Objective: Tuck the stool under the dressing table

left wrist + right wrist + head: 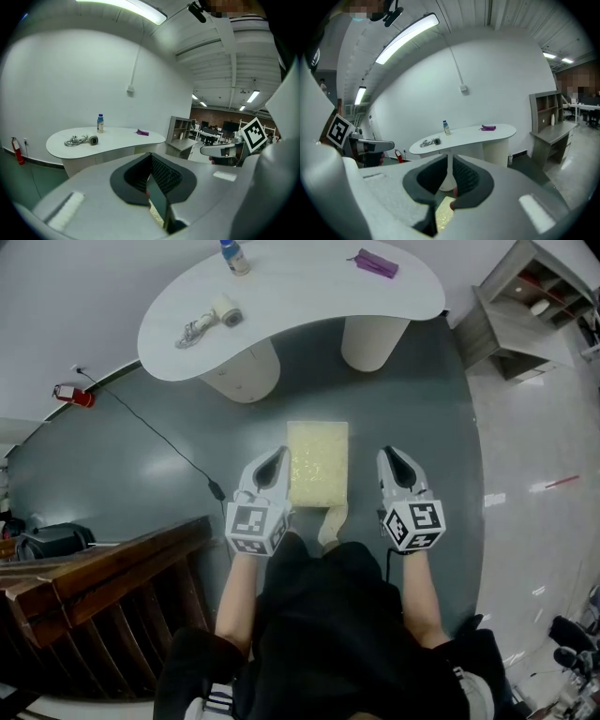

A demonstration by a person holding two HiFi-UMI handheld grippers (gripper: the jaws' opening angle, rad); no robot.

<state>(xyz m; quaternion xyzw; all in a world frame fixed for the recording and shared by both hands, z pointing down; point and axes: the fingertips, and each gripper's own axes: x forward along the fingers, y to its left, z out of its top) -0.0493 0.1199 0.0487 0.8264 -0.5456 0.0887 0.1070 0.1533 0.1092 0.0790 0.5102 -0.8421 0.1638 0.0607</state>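
On the grey floor, head view: stool (317,463) with pale yellow cushion, standing near of the dressing table (300,292) and clear of its two pedestals, not tucked under. Left gripper (276,463) lies against the cushion's left edge; right gripper (394,463) just beside the right edge, a strip of floor between. On the white tabletop: bottle (234,257), purple item (377,262), coiled cable with roll (208,322). Grey shelf unit (534,310) far right; red extinguisher (75,395) at the left wall

Left gripper view: left gripper (152,187) jaws pressed together, nothing between them; a sliver of the yellow stool (154,214) below. Beyond, dressing table (117,138) with bottle (100,123), cable (77,140), purple item (143,132); shelf unit (180,132) to the right

Right gripper view: right gripper (449,182) jaws all but together, only a thin slit, gripping nothing; stool (444,208) cushion directly beneath. Dressing table (464,134) ahead, bottle (446,127) and purple item (488,127) on it; shelf unit (546,117) at right
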